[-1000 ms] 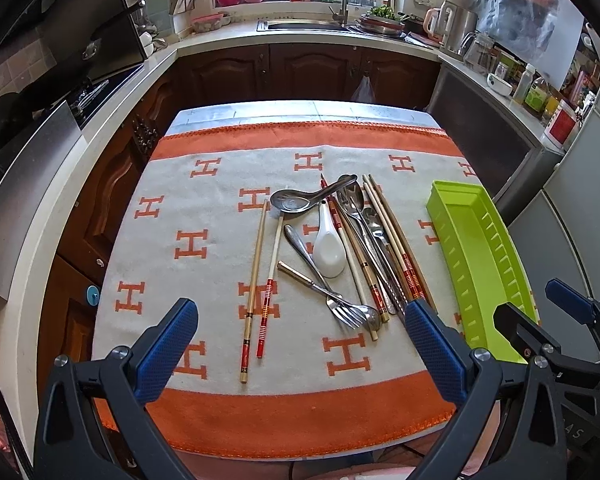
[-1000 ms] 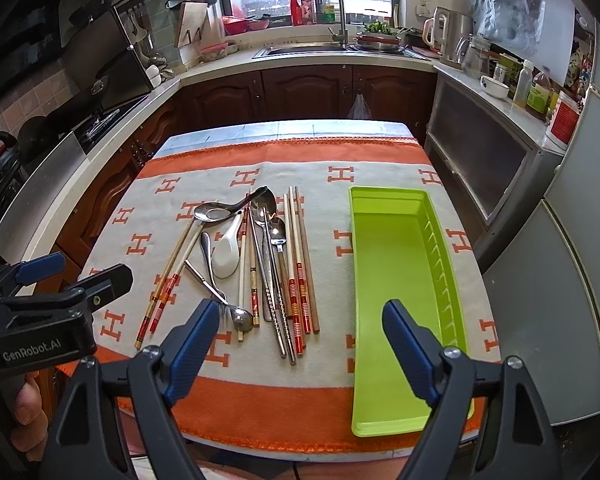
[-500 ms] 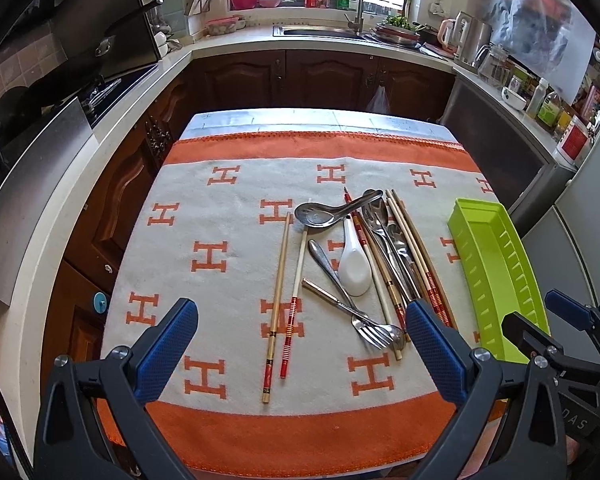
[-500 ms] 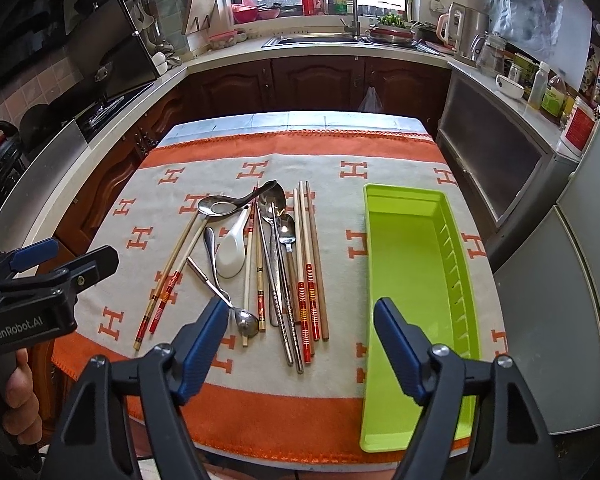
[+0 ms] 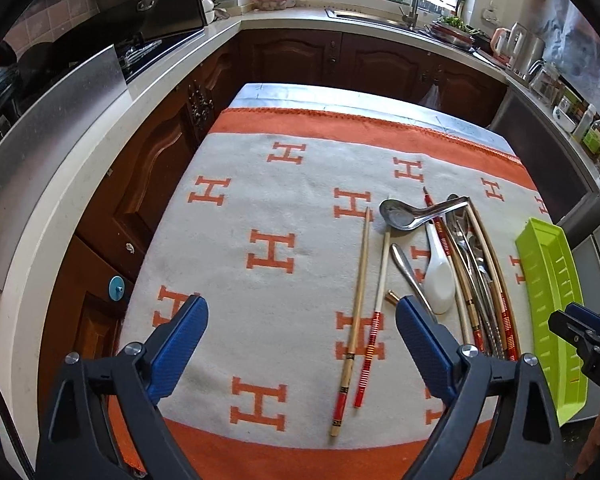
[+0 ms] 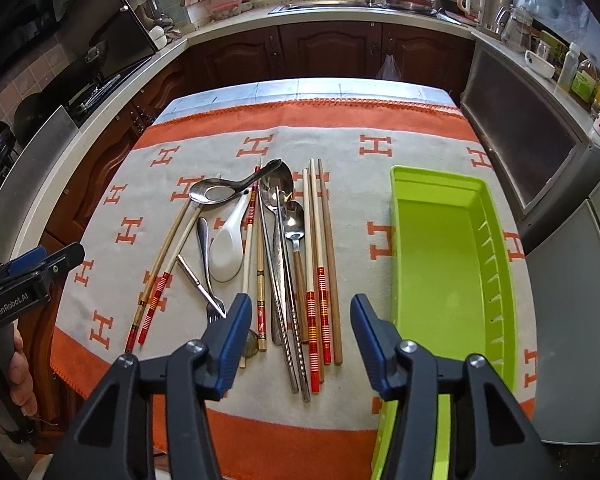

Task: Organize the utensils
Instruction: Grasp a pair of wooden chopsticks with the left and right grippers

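Since a second before, both tongs had come lower and nearer to the cloth (image 6: pixel 340 128), so the utensils looked bigger in both views. The right tongs (image 6: pixel 300 334) had narrowed a lot and their jaws were closing, with nothing pressed between the pads. The left tongs (image 5: pixel 302 344) were a little less wide than before, also closing slightly, and held nothing.

The green tray (image 6: pixel 452 248) lay empty on the right side of the cloth, just beside the right tongs. The pile of utensils lay left of it: chopsticks (image 6: pixel 320 264), a big metal spoon (image 6: pixel 278 186), a ladle (image 6: pixel 214 194), a white spoon (image 6: pixel 228 250) and a fork (image 6: pixel 204 284). The near ends of the chopsticks were in front of the right tongs, between the two pads in that view. Two separate chopsticks (image 5: pixel 360 304) lay ahead of the left tongs, nearer to its right pad.
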